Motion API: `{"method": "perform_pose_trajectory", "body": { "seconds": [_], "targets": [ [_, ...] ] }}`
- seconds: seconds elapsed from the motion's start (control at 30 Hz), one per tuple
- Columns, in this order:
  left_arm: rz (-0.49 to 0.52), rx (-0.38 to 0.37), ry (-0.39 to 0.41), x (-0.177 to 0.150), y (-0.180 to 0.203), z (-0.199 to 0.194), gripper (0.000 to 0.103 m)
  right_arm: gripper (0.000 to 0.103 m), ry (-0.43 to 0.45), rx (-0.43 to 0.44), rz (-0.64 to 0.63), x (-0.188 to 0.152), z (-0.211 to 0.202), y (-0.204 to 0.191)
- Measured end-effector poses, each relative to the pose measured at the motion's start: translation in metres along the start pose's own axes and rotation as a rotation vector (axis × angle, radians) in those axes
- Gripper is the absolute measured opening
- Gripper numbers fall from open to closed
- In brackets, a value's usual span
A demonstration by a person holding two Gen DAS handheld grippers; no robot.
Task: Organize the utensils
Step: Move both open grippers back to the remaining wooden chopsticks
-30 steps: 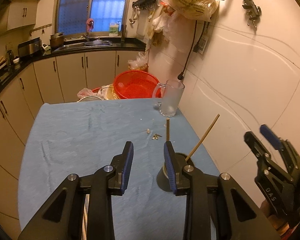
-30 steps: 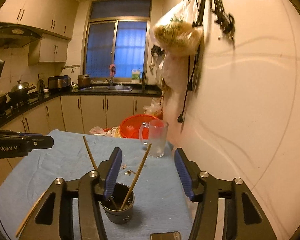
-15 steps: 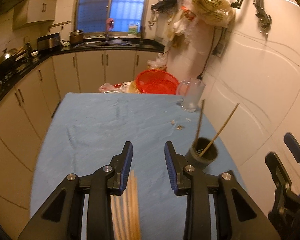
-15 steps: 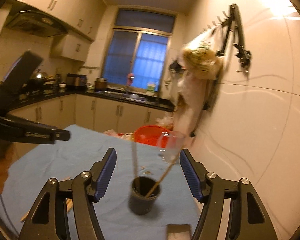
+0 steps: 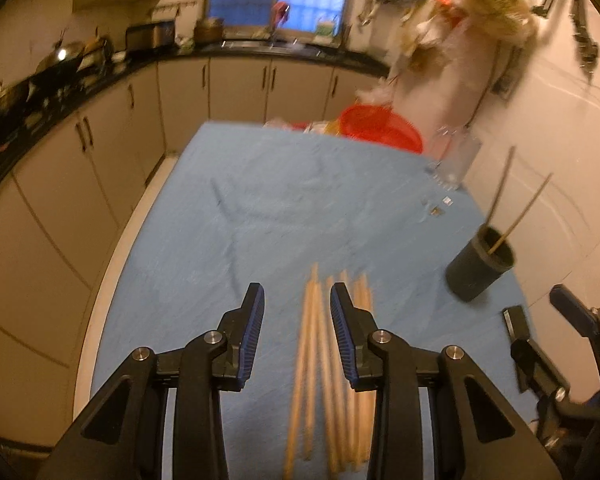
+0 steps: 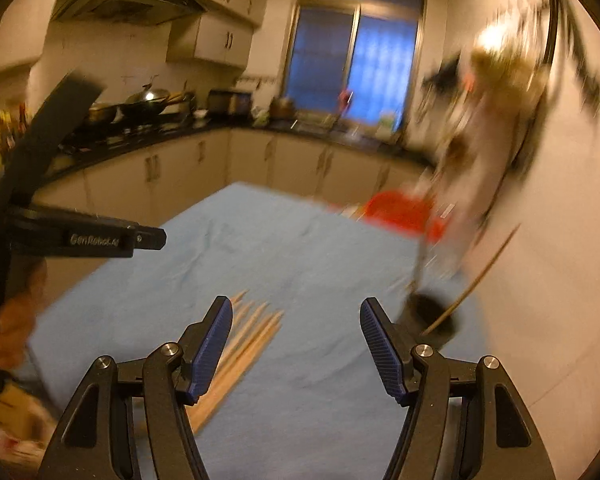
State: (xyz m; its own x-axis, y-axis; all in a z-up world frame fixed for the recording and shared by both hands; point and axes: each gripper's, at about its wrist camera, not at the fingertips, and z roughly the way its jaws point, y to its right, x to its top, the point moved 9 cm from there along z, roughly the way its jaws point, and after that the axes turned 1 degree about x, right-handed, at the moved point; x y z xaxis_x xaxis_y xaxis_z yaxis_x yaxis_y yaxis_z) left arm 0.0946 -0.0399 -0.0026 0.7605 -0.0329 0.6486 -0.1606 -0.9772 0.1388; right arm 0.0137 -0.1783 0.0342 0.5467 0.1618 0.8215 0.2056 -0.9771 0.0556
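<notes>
Several wooden chopsticks (image 5: 320, 360) lie in a loose bundle on the blue cloth (image 5: 260, 208). My left gripper (image 5: 296, 320) hovers over their far ends, open, and its pads press on nothing. A dark cup (image 5: 480, 264) with two chopsticks leaning in it stands at the right, near the wall. My right gripper (image 6: 296, 316) is open wide and empty. In its view the chopsticks (image 6: 252, 332) lie beside its left finger and the cup (image 6: 432, 316) sits behind its right finger. The left gripper (image 6: 156, 238) shows at the left, held by a hand (image 6: 12, 320).
A frosted glass mug (image 5: 456, 156) and a red basket (image 5: 380, 128) stand at the table's far right end. The wall runs close along the right edge. Small scraps (image 5: 440, 206) lie on the cloth near the mug. Cabinets and a counter lie left and beyond.
Both grippers have swung away from the cup, down and toward the near left of the table. The chopstick bundle has come into view under them. The right jaws stand a little wider.
</notes>
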Motion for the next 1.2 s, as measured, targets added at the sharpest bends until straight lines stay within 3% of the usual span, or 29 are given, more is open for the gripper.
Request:
{"method": "perform_pose_trajectory", "body": {
  "seconds": [0.03,0.1,0.2,0.37,0.5,0.63,0.73,1.0,1.1,1.2],
  "targets": [
    [-0.008,-0.002,-0.032,-0.004,-0.006,0.008,0.033,0.065,-0.036,0.046,0.037,-0.005,0.008,0.001],
    [-0.030,-0.006,-0.107,-0.016,-0.018,0.027,0.033,0.049,-0.128,0.114,0.111,-0.017,0.029,0.005],
    [-0.044,-0.028,-0.203,-0.031,-0.024,0.054,0.033,0.043,-0.197,0.154,0.173,-0.029,0.050,0.008],
    [-0.003,-0.060,-0.315,-0.048,-0.009,0.092,0.031,0.042,-0.234,0.157,0.206,-0.039,0.066,0.011],
    [0.026,-0.081,-0.350,-0.047,0.006,0.110,0.031,0.042,-0.249,0.143,0.206,-0.041,0.075,0.013],
    [0.061,-0.057,-0.374,-0.046,0.015,0.126,0.018,0.042,-0.259,0.131,0.216,-0.042,0.078,0.014],
    [0.085,-0.039,-0.382,-0.048,0.018,0.134,0.015,0.042,-0.259,0.121,0.214,-0.042,0.079,0.017],
    [0.102,-0.022,-0.387,-0.047,0.021,0.147,0.015,0.042,-0.284,0.109,0.226,-0.048,0.086,0.019],
    [0.107,0.028,-0.393,-0.051,0.014,0.149,0.007,0.042,-0.302,0.110,0.237,-0.050,0.091,0.019],
    [0.108,0.053,-0.389,-0.054,0.004,0.143,0.007,0.042,-0.331,0.114,0.248,-0.051,0.100,0.019]
  ]
}}
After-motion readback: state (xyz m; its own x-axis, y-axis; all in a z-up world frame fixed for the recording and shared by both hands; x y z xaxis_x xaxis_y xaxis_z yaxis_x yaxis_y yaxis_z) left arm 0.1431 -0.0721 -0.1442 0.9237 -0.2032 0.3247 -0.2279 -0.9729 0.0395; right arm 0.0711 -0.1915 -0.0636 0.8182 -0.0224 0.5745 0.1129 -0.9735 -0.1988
